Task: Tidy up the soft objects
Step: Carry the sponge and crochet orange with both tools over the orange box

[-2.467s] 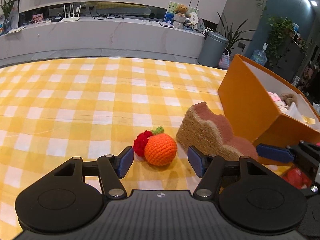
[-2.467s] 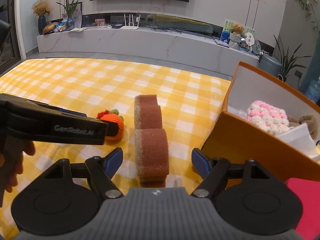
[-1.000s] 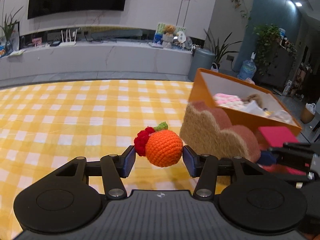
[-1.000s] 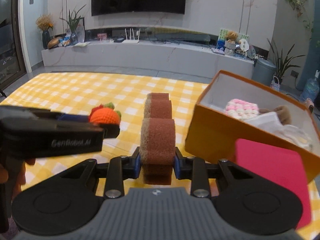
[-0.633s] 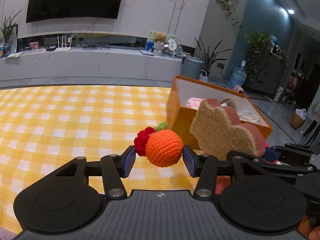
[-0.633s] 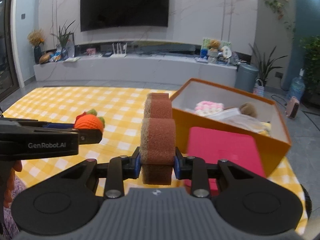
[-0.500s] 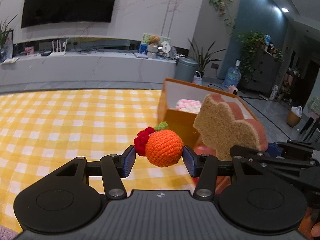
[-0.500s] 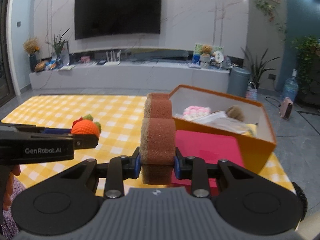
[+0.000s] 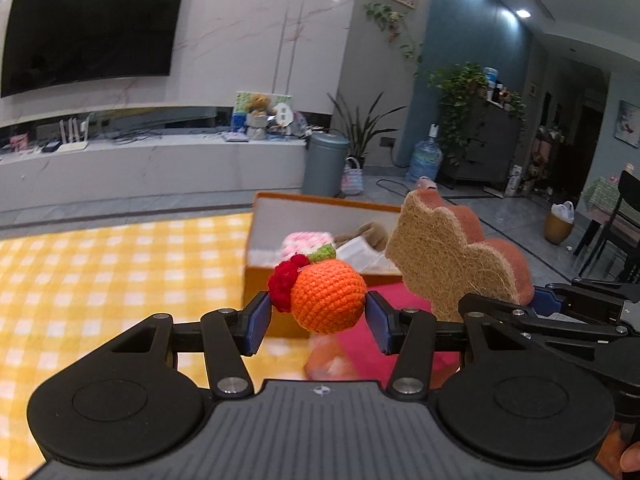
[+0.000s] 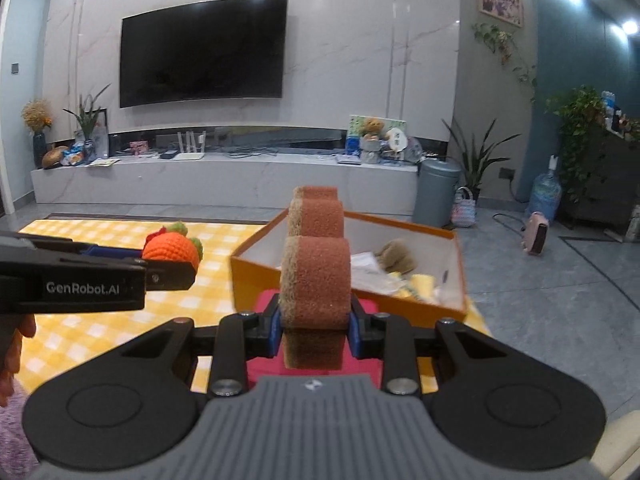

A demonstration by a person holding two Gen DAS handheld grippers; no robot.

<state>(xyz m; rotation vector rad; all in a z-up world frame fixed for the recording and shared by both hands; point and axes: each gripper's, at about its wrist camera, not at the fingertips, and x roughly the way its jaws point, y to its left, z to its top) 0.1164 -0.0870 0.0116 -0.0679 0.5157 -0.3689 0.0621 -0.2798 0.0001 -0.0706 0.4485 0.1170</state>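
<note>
My left gripper (image 9: 316, 316) is shut on a crocheted orange fruit (image 9: 328, 294) with a red berry and green leaf, held in the air above the table. It also shows in the right wrist view (image 10: 172, 250). My right gripper (image 10: 314, 330) is shut on a brown cloud-shaped sponge (image 10: 314, 280), held upright; the sponge also shows in the left wrist view (image 9: 452, 264). An open orange box (image 10: 256, 270) stands just ahead of both grippers, holding a pink crocheted item (image 9: 306, 242), a brown plush (image 10: 394, 254) and papers.
A yellow checked tablecloth (image 9: 100, 272) covers the table to the left. A red flat lid or mat (image 9: 392, 352) lies in front of the box. The table's right edge drops to a grey floor (image 10: 560, 300). A TV wall stands beyond.
Both grippers closed on their objects, lifted them off the table and carried them right, toward the orange box, which now sits directly ahead.
</note>
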